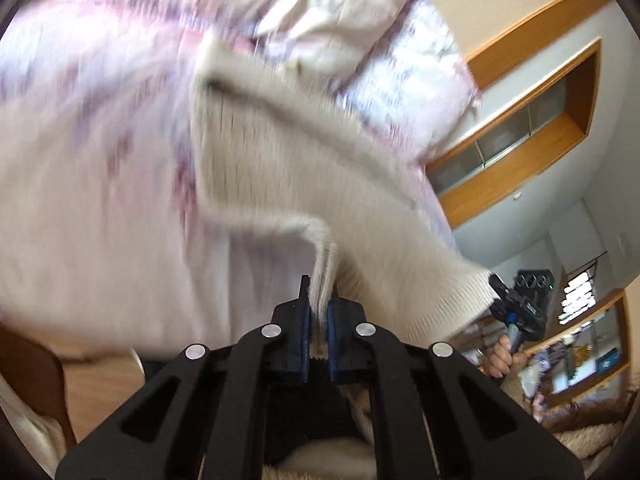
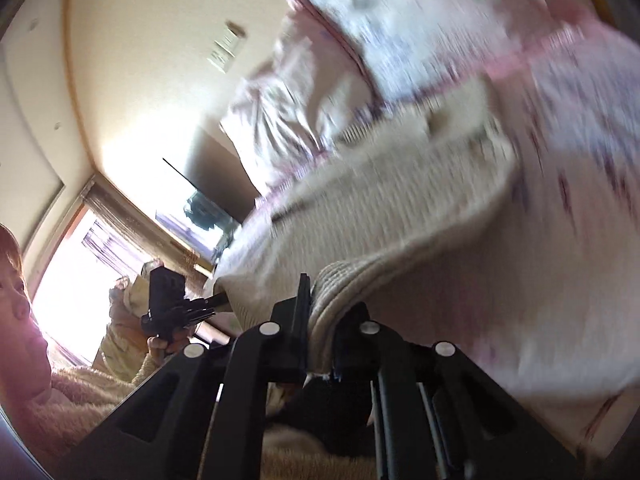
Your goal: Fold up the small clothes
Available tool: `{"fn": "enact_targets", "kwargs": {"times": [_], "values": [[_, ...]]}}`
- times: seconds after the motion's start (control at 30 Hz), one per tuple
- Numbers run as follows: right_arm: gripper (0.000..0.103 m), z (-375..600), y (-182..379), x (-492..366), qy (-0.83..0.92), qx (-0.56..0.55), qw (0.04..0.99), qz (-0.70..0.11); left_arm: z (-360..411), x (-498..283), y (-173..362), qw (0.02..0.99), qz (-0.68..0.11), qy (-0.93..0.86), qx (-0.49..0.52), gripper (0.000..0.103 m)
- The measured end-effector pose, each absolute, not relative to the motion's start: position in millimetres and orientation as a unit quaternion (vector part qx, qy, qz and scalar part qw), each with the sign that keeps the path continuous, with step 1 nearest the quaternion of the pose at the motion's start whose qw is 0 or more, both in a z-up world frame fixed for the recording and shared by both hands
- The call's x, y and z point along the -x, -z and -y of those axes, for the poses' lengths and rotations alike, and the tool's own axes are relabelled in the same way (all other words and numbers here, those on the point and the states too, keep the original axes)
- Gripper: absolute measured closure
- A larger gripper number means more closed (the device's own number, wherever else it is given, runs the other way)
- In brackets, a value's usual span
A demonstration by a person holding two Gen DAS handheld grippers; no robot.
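Observation:
A cream ribbed knit garment (image 1: 280,168) hangs in the air, stretched between both grippers. My left gripper (image 1: 320,304) is shut on one ribbed edge of it. My right gripper (image 2: 324,308) is shut on another edge of the knit garment (image 2: 360,216). Each gripper shows in the other's view: the right one (image 1: 516,304) at the garment's far corner, the left one (image 2: 176,308) at lower left. Both views are blurred by motion.
A pale pink floral quilt (image 1: 100,140) fills the background behind the garment, also in the right wrist view (image 2: 480,60). Wooden shelves (image 1: 520,152) are at right. A bright window (image 2: 80,280) and the person's face (image 2: 16,288) are at left.

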State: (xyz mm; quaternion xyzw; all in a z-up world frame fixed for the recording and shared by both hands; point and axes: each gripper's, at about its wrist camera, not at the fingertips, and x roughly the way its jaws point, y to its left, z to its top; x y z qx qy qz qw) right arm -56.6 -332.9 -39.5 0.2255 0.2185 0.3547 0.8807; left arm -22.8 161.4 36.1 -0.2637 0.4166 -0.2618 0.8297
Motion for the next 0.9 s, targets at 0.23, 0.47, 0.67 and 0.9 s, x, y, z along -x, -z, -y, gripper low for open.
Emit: {"fn": "enact_targets", "kwargs": {"times": [0.23,0.47,0.67,0.9], "values": [[0.094,321,-6,37,-0.294,-0.176,0.928,-0.148,-174,-25,-83,0.876,-0.348,0.225,0.248,0.097],[0.094,306,-43,6,-0.195,-0.113,0.972,-0.067,-174,-89,-109,0.898,-0.314,0.188,0.244,0.097],[0.094,293,-54,-50,-0.111,-0.071,0.990,-0.051,-164,-157,-118,0.906,-0.307,0.159,0.244,0.097],[0.094,307,-33,-160,-0.059,-0.148,0.974,-0.160,-139,-237,-82,0.899,-0.355,0.122,0.225,0.097]]}}
